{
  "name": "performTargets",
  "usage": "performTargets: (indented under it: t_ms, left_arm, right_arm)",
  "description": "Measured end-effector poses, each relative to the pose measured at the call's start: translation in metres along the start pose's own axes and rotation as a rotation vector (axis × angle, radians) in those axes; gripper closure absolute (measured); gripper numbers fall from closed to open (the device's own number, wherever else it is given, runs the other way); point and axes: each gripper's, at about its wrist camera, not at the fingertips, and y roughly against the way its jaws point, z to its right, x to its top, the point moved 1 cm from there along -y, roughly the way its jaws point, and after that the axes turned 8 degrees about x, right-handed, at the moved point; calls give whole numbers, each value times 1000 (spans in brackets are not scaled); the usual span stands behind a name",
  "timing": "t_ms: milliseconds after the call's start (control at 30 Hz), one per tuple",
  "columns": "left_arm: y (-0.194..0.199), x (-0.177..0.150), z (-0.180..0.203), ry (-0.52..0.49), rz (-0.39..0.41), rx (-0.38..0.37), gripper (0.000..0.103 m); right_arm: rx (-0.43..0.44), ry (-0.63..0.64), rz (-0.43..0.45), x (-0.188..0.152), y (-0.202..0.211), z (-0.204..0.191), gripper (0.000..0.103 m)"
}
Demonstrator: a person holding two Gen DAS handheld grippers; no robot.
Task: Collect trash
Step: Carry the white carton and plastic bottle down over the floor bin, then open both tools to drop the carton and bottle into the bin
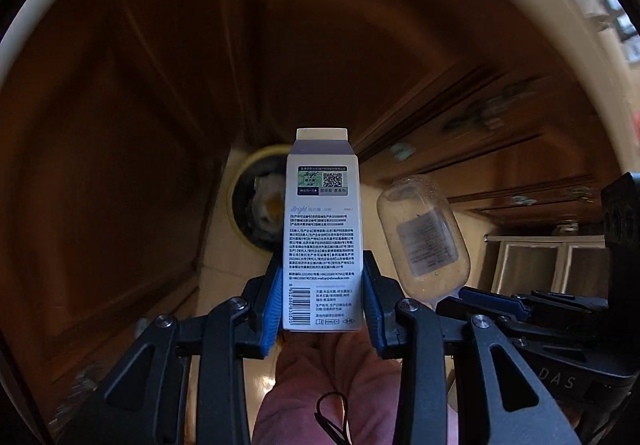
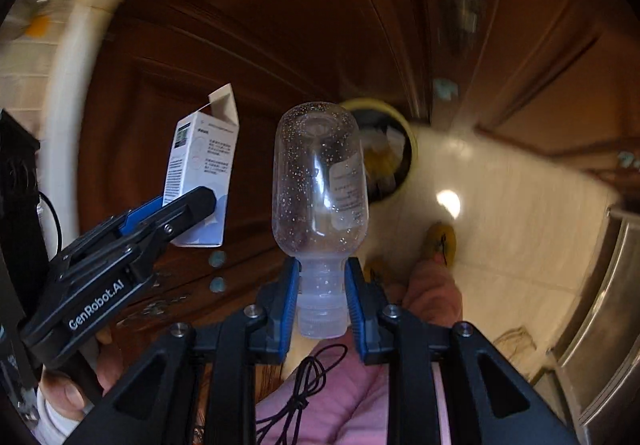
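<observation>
My left gripper (image 1: pixel 322 299) is shut on a white printed carton box (image 1: pixel 323 229), held upright with its top flap open; the box also shows in the right wrist view (image 2: pixel 202 173). My right gripper (image 2: pixel 322 299) is shut on the capped neck of a clear plastic bottle (image 2: pixel 320 181), held cap down; the bottle also shows in the left wrist view (image 1: pixel 424 233). A yellow-rimmed trash bin (image 1: pixel 256 201) with crumpled paper inside stands on the floor beyond both grippers; it also shows in the right wrist view (image 2: pixel 390 149).
Dark wooden cabinet doors (image 1: pixel 132 133) run along the left and back. A cream tiled floor (image 2: pixel 500 213) spreads to the right, with a steel appliance (image 2: pixel 608 305) at the far right. A yellow slipper (image 2: pixel 440 241) and pink-clad legs (image 2: pixel 352 397) are below the grippers.
</observation>
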Motion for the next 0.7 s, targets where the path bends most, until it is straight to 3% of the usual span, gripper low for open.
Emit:
performTargets:
  t_ms: [133, 300, 467, 600, 700]
  left_arm:
    - [-70, 0, -12, 16, -66, 7, 69]
    - [-129, 9, -21, 3, -106, 71, 67]
    - [-148, 25, -31, 25, -60, 105, 39]
    - [-150, 33, -44, 60, -53, 123, 36]
    - [-147, 35, -55, 90, -52, 130, 34]
  right_arm:
    - [-27, -45, -61, 25, -58, 30, 79]
    - [-34, -70, -102, 55, -116, 49, 79]
    - [-13, -127, -115, 80, -150, 60, 77]
    - [-32, -137, -74, 91, -151, 53, 55]
    - [-26, -120, -81, 91, -148, 45, 54]
